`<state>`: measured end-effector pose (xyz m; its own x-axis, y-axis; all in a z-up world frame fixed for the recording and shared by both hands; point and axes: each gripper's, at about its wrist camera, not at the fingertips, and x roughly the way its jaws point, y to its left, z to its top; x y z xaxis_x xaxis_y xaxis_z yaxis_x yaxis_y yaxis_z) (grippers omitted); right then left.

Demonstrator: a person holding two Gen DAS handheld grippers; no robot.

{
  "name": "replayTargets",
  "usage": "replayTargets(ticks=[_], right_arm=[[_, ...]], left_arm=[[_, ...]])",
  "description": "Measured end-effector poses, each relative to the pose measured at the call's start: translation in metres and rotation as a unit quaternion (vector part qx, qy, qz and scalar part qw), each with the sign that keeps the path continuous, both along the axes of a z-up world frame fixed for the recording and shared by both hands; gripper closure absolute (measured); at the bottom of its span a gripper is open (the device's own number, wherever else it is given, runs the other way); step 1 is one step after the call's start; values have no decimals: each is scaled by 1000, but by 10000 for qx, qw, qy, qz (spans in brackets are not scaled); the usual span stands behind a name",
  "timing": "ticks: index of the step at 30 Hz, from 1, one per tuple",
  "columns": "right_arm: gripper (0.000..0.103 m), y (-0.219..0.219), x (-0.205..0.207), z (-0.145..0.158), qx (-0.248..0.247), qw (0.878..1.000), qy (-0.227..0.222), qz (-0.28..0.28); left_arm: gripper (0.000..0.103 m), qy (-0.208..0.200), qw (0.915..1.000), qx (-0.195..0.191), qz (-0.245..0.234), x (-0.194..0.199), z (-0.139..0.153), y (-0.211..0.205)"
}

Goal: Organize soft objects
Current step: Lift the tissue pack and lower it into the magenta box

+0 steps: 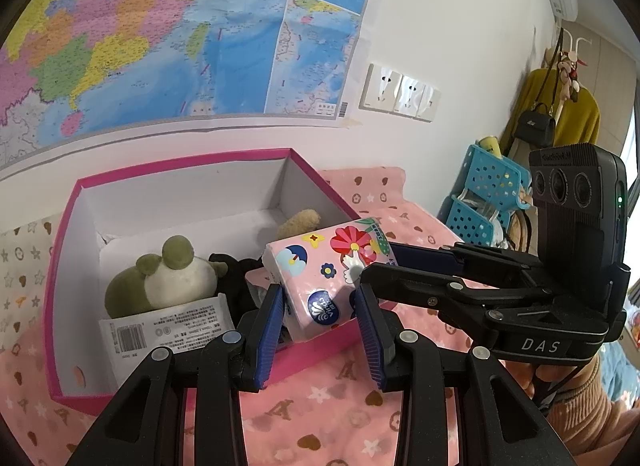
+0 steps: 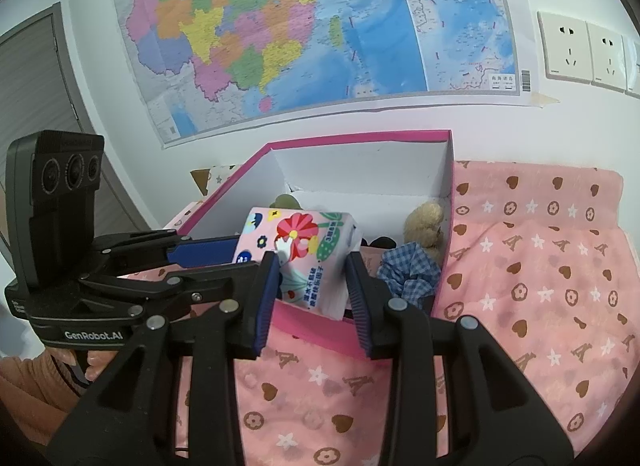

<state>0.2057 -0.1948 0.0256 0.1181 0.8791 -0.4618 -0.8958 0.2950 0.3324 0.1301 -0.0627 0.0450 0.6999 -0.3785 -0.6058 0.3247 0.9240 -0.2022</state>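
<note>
Watching this from beside the bed, everything hangs on the pink tissue pack (image 1: 320, 282) and how it sits over the pink box (image 1: 176, 169). Both tools are on it at once. The left gripper (image 1: 320, 330) has its blue pads against the pack's near end, and the right gripper (image 1: 404, 262) comes in from the side and pinches the far part, so the pack is clamped by both, not lying loose. In the other camera the right gripper (image 2: 312, 290) has the pack (image 2: 300, 254) squeezed between its pads too, and the left gripper (image 2: 200, 252) reaches in from the pack's other side.

The pack hangs over the box's front wall, tilted, long axis running from the near rim up and back into the box. Neither hand is really nearer; they meet at the pack nearly at right angles. My guess is the next bit is lowering it inside, and the free floor lies behind the pack, toward the box's back wall.

Funny what each view gives you. The left one shows the green frog plush (image 1: 164, 278) and a white labelled packet (image 1: 164, 330) at the box's left side, plus something black next to the pack. The right one hides most of the frog but shows a blue checked scrunchie (image 2: 408, 270) and a tan plush (image 2: 424, 225) in the box's right corner.
</note>
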Motion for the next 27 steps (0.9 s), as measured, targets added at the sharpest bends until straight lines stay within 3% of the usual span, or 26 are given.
replayTargets(ticks=[27], right_arm=[[66,14,2,-3,-116,9998,87,-135]], left_arm=[[67,82,9999,26,108,11,-3,4]])
